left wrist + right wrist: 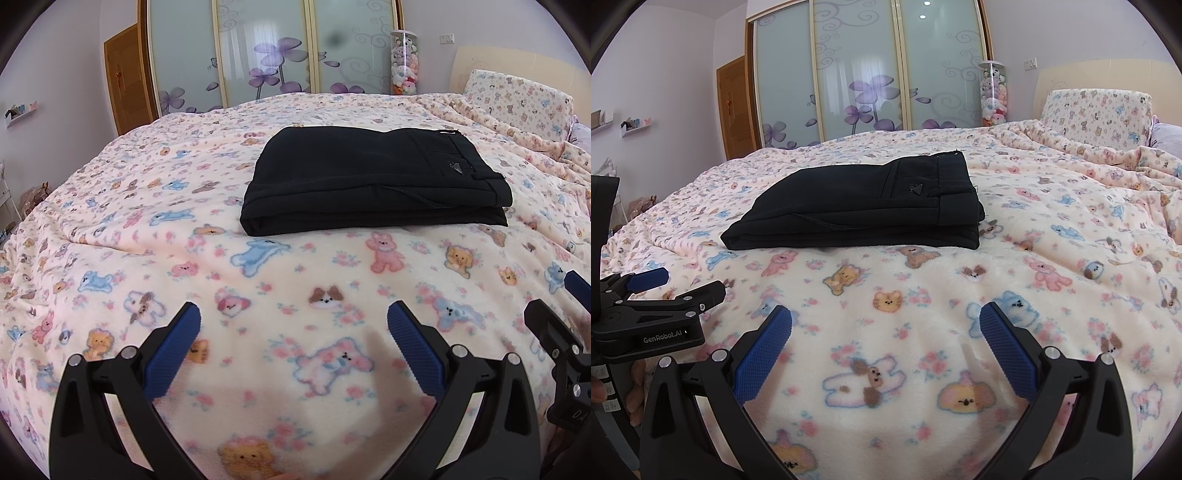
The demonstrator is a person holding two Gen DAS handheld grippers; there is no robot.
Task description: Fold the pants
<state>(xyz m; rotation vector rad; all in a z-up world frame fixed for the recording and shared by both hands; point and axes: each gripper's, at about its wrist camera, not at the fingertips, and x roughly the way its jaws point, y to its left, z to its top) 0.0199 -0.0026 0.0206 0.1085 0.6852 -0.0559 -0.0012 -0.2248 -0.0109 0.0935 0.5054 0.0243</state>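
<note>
black folded cloth pants (pixel 373 177) on bear-print fleece bed (pixel 258 280) | soft, limp, light; grip stacked folded edge | left gripper (pixel 293 319) jaws wide, empty | right gripper (pixel 885 319) jaws wide, empty

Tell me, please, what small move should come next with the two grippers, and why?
Probably none on the cloth: draw both back and stop. The black pants lie on the blanket as a compact, layered rectangle with even edges. The left gripper and right gripper are open, empty, apart from it.
</note>
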